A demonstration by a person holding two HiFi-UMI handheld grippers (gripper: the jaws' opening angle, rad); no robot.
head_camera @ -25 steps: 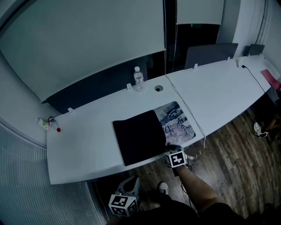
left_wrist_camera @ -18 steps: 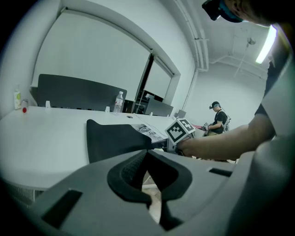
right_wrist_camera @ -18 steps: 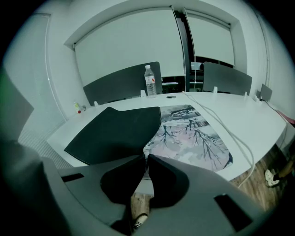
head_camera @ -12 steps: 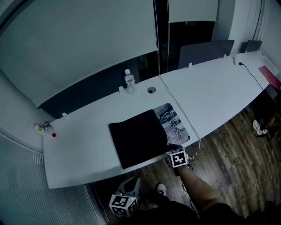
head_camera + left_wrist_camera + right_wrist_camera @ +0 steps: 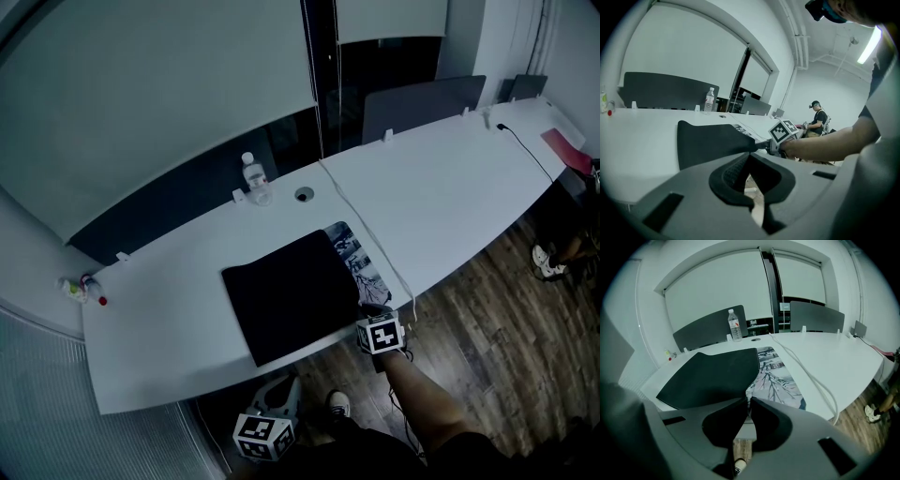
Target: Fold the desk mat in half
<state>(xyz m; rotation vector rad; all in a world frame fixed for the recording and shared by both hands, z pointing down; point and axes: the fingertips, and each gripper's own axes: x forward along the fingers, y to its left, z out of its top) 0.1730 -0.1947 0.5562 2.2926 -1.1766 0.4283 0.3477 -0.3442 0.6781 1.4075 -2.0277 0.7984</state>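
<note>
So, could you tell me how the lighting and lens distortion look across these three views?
Head view: dim and bluish, with the fisheye bowing the table into an arc. Left gripper view: round dark vignette, and a ceiling light glaring at upper right. Right gripper view: the same black corners, evenly lit, and the desk mat shows its print clearly.

The white desk (image 5: 169, 337) is viewed from high above its near edge in the head view, steeply downward, so the whole desk mat (image 5: 291, 295) is taken in from afar. The left gripper view is set low beside that edge and is aimed across the tabletop at grazing height. The right gripper view is placed close at the mat's near corner, facing the desk's far side. The mat and the water bottle (image 5: 254, 180) are shared by all three views.
</note>
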